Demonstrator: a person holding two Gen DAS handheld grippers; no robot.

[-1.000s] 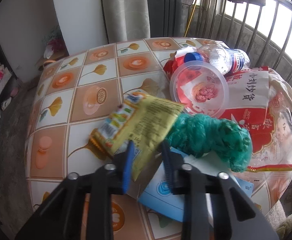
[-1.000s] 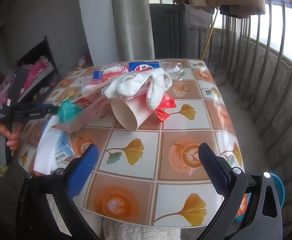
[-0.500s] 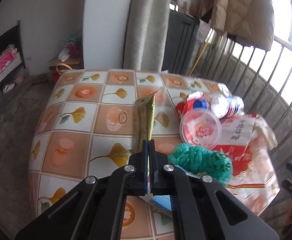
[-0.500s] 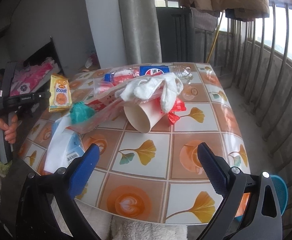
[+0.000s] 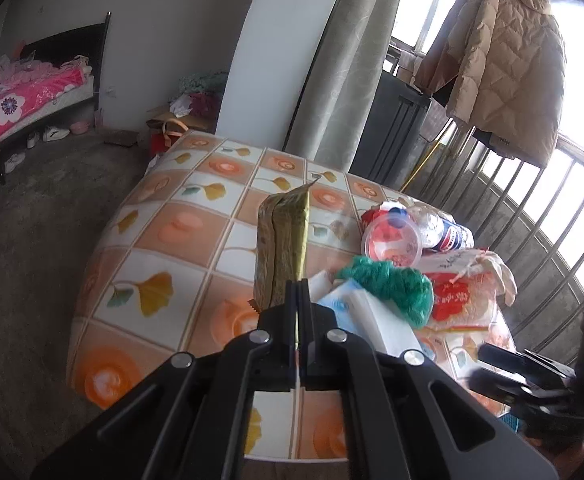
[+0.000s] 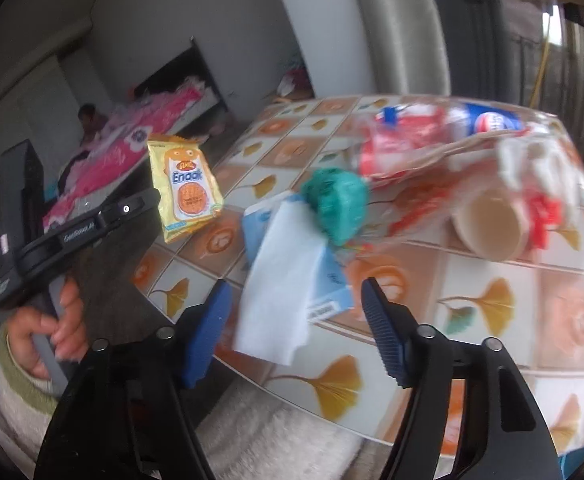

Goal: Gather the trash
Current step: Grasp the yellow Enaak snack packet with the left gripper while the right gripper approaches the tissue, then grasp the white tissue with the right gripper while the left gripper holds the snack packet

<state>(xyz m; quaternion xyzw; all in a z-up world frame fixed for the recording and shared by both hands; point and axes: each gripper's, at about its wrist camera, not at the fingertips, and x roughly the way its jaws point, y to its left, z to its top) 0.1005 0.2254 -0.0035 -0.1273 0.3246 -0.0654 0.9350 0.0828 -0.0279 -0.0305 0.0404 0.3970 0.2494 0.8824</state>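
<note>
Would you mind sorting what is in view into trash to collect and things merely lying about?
Trash:
- snack packet, pinched in the left gripper
- tissue pack, between the closing jaws of the right gripper, untouched
- green bag
- paper cup
- plastic bottle

Lying about:
- coat
- bed
- curtain

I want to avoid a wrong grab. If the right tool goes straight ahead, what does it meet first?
Probably the white tissue sticking out of the blue tissue pack; it lies between the closing jaws, though depth is unclear.
</note>
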